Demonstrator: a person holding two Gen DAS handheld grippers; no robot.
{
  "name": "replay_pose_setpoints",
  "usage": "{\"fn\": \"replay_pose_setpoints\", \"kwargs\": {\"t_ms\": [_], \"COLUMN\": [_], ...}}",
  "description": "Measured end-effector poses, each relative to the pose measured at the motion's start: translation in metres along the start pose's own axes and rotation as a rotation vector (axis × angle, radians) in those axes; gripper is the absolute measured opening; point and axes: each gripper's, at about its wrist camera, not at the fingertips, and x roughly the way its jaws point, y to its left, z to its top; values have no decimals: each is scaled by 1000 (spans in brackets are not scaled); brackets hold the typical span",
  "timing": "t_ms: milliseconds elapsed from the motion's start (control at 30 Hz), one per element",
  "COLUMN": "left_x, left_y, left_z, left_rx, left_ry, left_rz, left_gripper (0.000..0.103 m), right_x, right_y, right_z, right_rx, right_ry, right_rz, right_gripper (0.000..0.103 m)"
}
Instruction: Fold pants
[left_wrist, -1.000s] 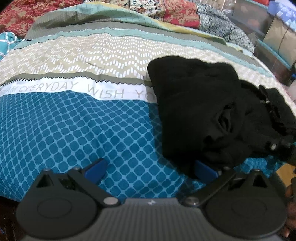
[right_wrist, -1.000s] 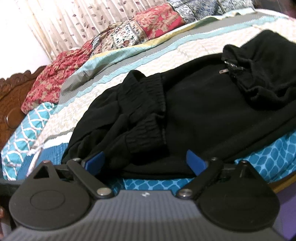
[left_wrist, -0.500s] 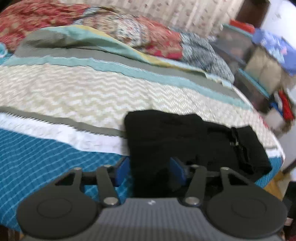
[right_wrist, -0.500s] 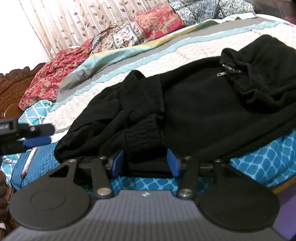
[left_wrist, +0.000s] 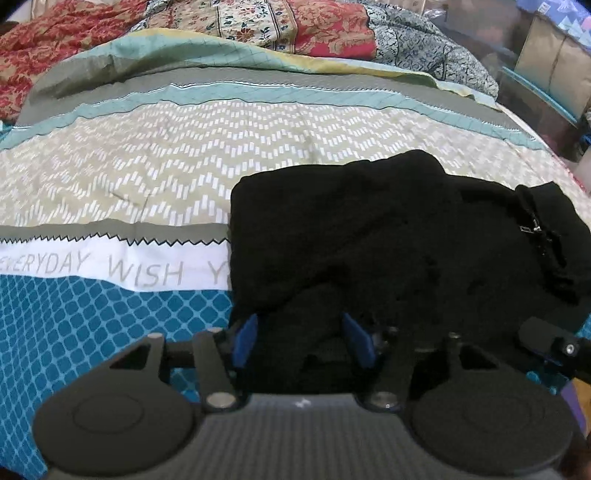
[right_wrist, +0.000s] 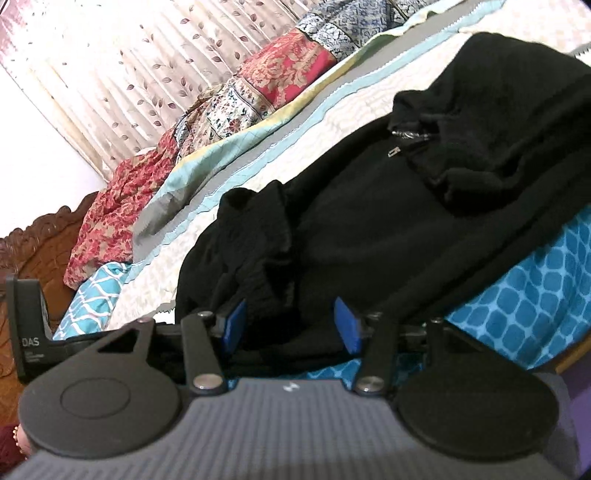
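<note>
Nearest us, our left gripper (left_wrist: 301, 338) sits at the near edge of the bed, its blue pads (left_wrist: 245, 339) on either side of a bunch of black cloth; its jaws are opening, with the fabric between them, and we cannot tell whether the pads press on it. Our right gripper (right_wrist: 290, 325) is at the same near edge, further along, with the dark folds filling the gap between its blue pads (right_wrist: 347, 325); they seem to close on the cloth.

The black pants (left_wrist: 369, 236) lie folded in a thick heap on the bedspread (left_wrist: 110, 306), by its near edge, covering the blue diamond print and reaching across the white lettered band onto the beige zigzag stripe. In the right wrist view the ribbed cuffs (right_wrist: 258, 225) are piled on the bundle's left part, and a zipper (right_wrist: 406, 134) shows further back, toward its right end.

Beyond, a red floral quilt (left_wrist: 325, 29) is bunched along the far edge. A leaf-patterned curtain (right_wrist: 129, 74) hangs behind the bed.
</note>
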Motion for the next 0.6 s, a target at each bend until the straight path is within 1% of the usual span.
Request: {"fn": "replay_pose_setpoints", "kwargs": {"t_ms": [67,133,200,233,300,333,433,500,533,567,600], "left_x": [0,-5,-20,-29,-46,-52,-60,-57,-55,-52,-49], "left_y": [-1,1,7,9,13,15,15,6,-3,-14,-27], "left_z": [1,5,11,13,21,26,45,60,68,76,83], "left_rx": [12,-22,-69,-79,-99,-114,-166,-158,-138,-110,-75], "left_ry": [3,16,4,-17,-62,-74,-87,-75,-65,-55,-47], "left_rz": [11,5,-30,-40,-40,-49,-112,-149,-162,-172,-182], "left_gripper": [55,56,55,55,55,55,54,54,54,54,54], "right_x": [-4,-13,-34,-47,-73,-85,-110,-119,-121,-122,-122], "right_y": [-1,-2,-4,-6,-18,-27,-61,-85,-97,-109,-121], "right_z": [2,7,17,23,35,41,56,63,66,69,71], "right_rx": [8,29,32,20,3,0,7,31,44,67,96], "right_ry": [-5,-28,-104,-154,-261,-317,-439,-473,-479,-475,-465], "right_rz": [11,39,73,67,19,-25,-177,-268,-296,-315,-316], "right_gripper": [56,56,56,56,56,57,63,66,69,70,70]}}
